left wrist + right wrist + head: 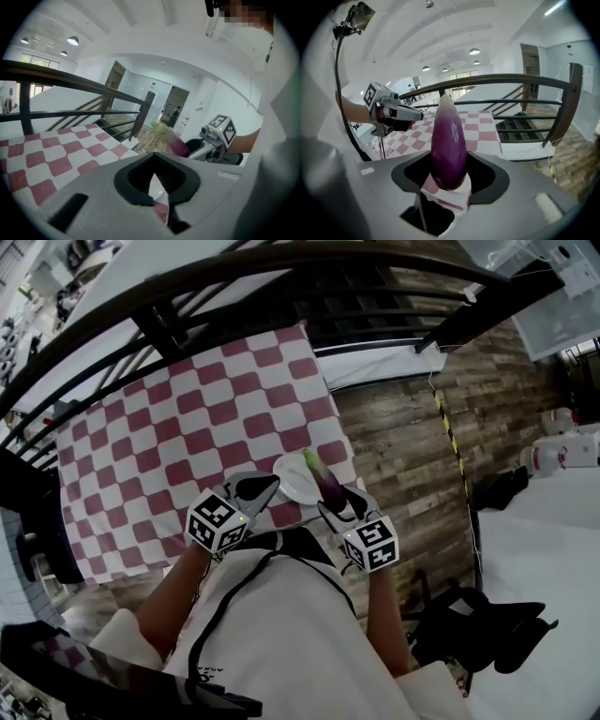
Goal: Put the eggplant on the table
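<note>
My right gripper (336, 501) is shut on a purple eggplant (323, 479) with a green stem end, and holds it just above a white plate (292, 486). In the right gripper view the eggplant (448, 140) stands between the pads (487, 176), stem end pointing away. The plate lies at the near right corner of the red-and-white checked table (169, 427). My left gripper (261, 488) is at the plate's left rim, its jaws nearly together on a white sliver of plate (158, 187). From the left gripper view the eggplant (174, 143) and right gripper (213, 136) show ahead.
A dark metal railing (234, 277) runs along the table's far side and left end. Wood-plank floor (403, 446) lies to the right of the table, with a yellow-black tape line, a white surface (544, 549) and dark bags (487, 615) beyond.
</note>
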`<state>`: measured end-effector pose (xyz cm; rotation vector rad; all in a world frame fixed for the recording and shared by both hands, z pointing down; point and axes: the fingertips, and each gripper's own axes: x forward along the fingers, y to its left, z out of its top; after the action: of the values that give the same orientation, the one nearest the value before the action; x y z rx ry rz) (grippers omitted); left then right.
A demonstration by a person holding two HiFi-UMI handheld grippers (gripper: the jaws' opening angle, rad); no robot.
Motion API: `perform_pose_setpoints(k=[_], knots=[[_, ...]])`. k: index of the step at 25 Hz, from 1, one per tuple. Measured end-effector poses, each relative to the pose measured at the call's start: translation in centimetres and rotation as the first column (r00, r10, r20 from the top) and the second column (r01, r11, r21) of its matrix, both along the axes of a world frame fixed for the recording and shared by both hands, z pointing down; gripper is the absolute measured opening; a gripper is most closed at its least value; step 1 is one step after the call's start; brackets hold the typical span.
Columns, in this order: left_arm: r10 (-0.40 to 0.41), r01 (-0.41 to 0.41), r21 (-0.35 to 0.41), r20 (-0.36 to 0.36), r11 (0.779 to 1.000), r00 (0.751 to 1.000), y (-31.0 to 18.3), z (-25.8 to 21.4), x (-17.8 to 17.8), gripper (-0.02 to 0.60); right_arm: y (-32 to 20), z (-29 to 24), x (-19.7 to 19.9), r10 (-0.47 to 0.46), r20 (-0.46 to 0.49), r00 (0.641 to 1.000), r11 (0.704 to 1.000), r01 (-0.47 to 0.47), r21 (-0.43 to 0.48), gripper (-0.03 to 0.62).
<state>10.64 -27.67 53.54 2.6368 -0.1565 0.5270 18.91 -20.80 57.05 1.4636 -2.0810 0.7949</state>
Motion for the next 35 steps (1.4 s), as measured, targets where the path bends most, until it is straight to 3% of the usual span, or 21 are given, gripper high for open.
perform_pose_setpoints(k=[7,19,24,35], knots=[[-0.085,0.085,-0.009,0.047,0.996,0.995,1.0,1.9,-0.7,0.003,1.0,5.4,-0.1,-0.113,-0.06,0.992,0.982,0.102,-0.162,0.244],[-0.214,0.22,-0.045,0.101,0.975,0.972,1.7,5.1,-3.6,0.003,0.4,10.2,-0.1,-0.24,-0.124,0.963,0.932,0.192,-0.306,0.244],[-0.244,0.251,-0.051,0.114,0.967,0.963,1.4,5.7,-4.9,0.003,0.1,11.7,0.0,-0.296,-0.15,0.943,0.901,0.224,-0.371,0.244],[-0.271,0.277,-0.027,0.136,0.96,0.953,1.1,6.2,-5.5,0.003,-0.3,13.5,0.2,-0.353,-0.183,0.918,0.865,0.245,-0.438,0.245]])
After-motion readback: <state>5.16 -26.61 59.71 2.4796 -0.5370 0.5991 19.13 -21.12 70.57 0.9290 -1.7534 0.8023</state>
